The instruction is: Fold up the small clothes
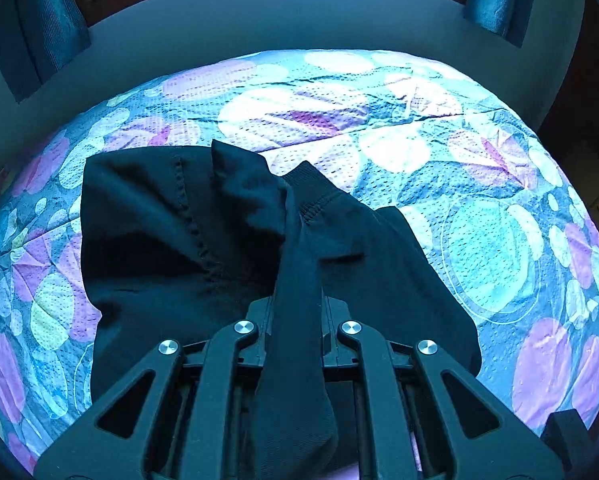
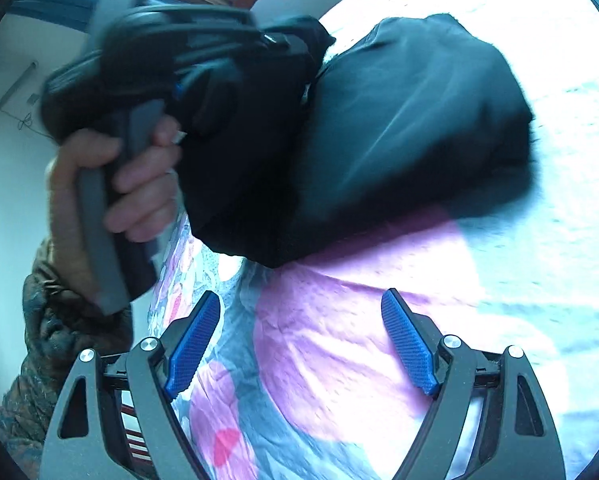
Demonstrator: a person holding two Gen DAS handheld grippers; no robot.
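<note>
Mid-fold: left hand-held gripper (image 1: pixel 295 316) clamps a ribbed edge of the black garment (image 1: pixel 171 232), half lifted off the floral bedspread (image 1: pixel 479 208) toward 12 o'clock; right hand-held gripper (image 2: pixel 303 344) wide, empty; flattening remains.

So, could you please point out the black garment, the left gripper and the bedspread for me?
black garment (image 1: pixel 147 216): left wrist view, on its flat spread panel.
left gripper (image 1: pixel 295 320): left wrist view, between its fingers, shut on cloth.
bedspread (image 1: pixel 487 248): left wrist view, bare patterned area.
</note>
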